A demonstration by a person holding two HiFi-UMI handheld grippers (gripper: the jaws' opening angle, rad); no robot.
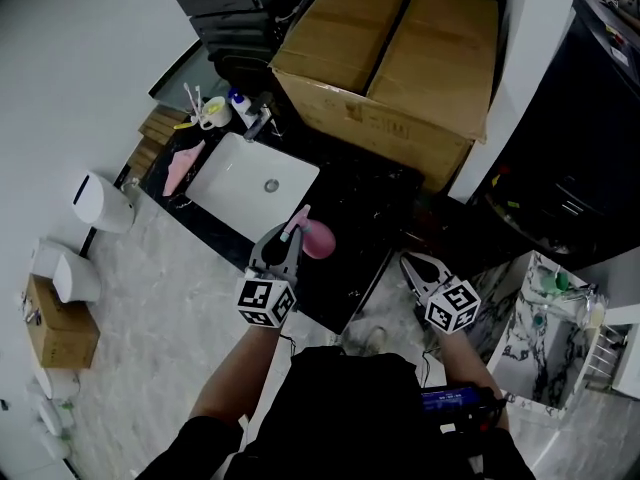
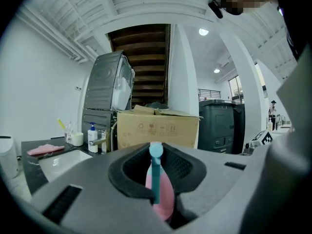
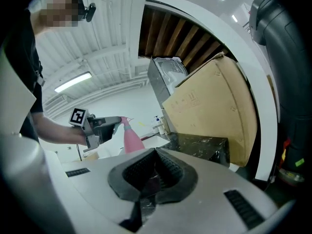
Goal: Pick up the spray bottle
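**Spray bottle clamped in left gripper, over counter edge**

- Head view: left gripper [image 1: 292, 230] points toward 1 o'clock, with its marker cube [image 1: 266, 302] at the wrist end.
- The pink spray bottle [image 1: 318, 240] sits right at the jaw tips, about 1 o'clock from the cube.
- Left gripper view: the jaws are narrowed onto the bottle. The blue trigger stem stands upright in the gap, with the pink body filling the gap below and behind it. Pads press on both sides.
- The bottle hangs over the near part of the black counter [image 1: 375, 208]. I cannot tell whether its base is clear of the top; the right gripper view hides the base.
- Right gripper view: the bottle shows at 10 o'clock, upright, with the left gripper closed round its neck from the left.
- Right gripper [image 1: 410, 264]: lies at about 3 o'clock from the bottle, well apart from it, off the counter's near corner. Its jaws are together with nothing between them.
- Surroundings, from the bottle:
  - white sink basin [image 1: 250, 183] at 10 o'clock, set in the counter
  - pink cloth [image 1: 183, 166] beyond the sink, also at 10 o'clock
  - cup [image 1: 215, 115] and pump bottle [image 1: 240, 106] at 11 o'clock, by the faucet [image 1: 258, 124]
  - large cardboard box [image 1: 390, 58] at 12 to 1 o'clock, at the far end of the counter
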